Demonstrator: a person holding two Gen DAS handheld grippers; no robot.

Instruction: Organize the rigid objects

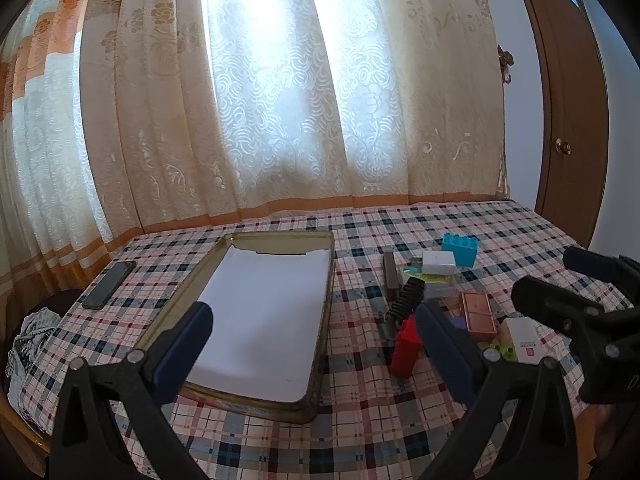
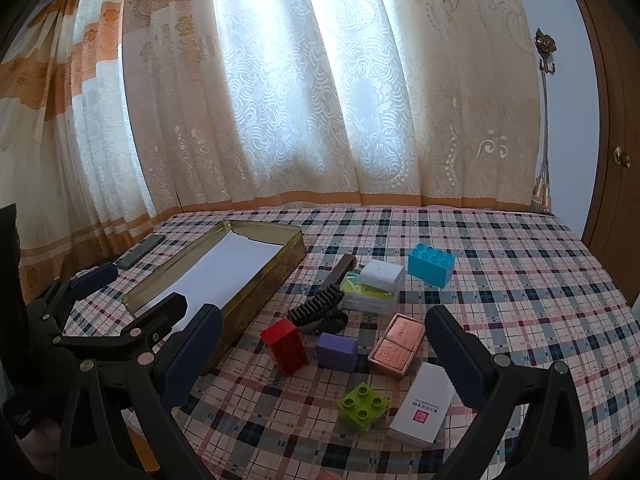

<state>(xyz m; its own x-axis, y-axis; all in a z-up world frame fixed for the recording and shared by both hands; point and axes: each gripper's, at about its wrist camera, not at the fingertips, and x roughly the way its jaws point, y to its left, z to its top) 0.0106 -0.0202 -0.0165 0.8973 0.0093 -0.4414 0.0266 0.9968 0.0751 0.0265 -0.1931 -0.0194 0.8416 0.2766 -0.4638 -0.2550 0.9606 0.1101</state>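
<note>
Plaid cloth (image 2: 500,280), red block (image 2: 285,346), purple cube (image 2: 337,352), lime brick (image 2: 362,407), turquoise brick (image 2: 431,263).

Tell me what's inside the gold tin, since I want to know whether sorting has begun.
Inside the gold tin only a white paper liner shows; none of the objects are in it yet. The liner covers the floor, so anything beneath it is hidden.

The white box (image 2: 423,408) bears a red seal and small print, too small to read.
</note>
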